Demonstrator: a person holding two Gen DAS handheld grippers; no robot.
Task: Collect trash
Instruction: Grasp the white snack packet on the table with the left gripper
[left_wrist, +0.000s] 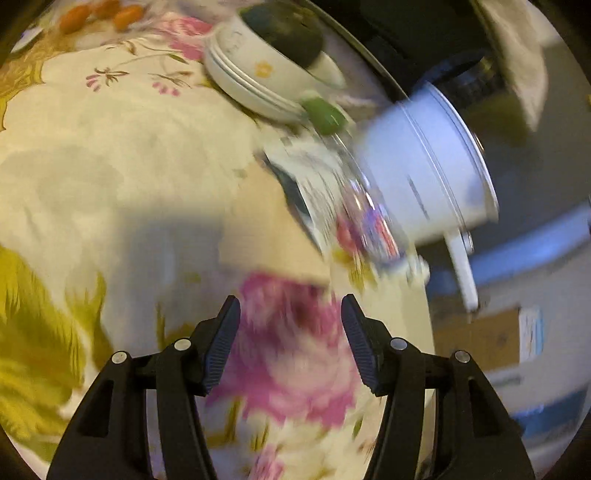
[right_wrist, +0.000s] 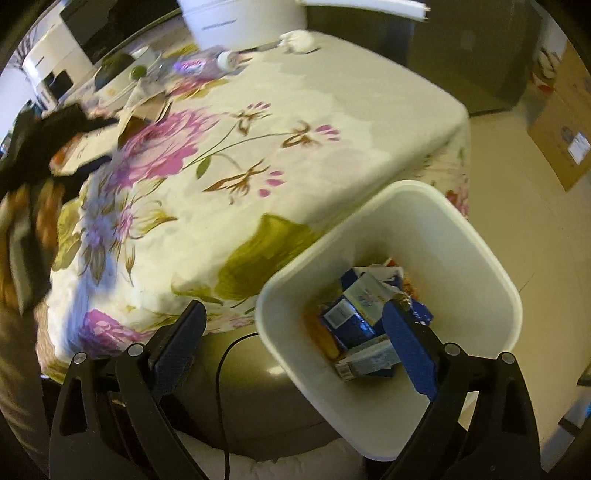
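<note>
White bin (right_wrist: 461, 236) w/ blue cartons (right_wrist: 354, 317), both hand-held grippers (left_wrist: 291, 325) (right_wrist: 295, 332) open, empty

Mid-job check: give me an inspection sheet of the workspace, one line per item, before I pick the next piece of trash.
Surface: floral tablecloth covers the table.
Job's things: white plastic waste bin beside the table edge, holding blue and white cartons; clear plastic bottle with a coloured label lying on the cloth; torn brown cardboard piece nearby.
Clutter: white appliance pot, stacked white bowls, orange fruits.
Grippers: left gripper open over the cloth, nothing between its jaws; right gripper open over the bin's rim, empty.
Cables: thin black cable under the table edge.
Surroundings: cardboard box on the floor.
</note>
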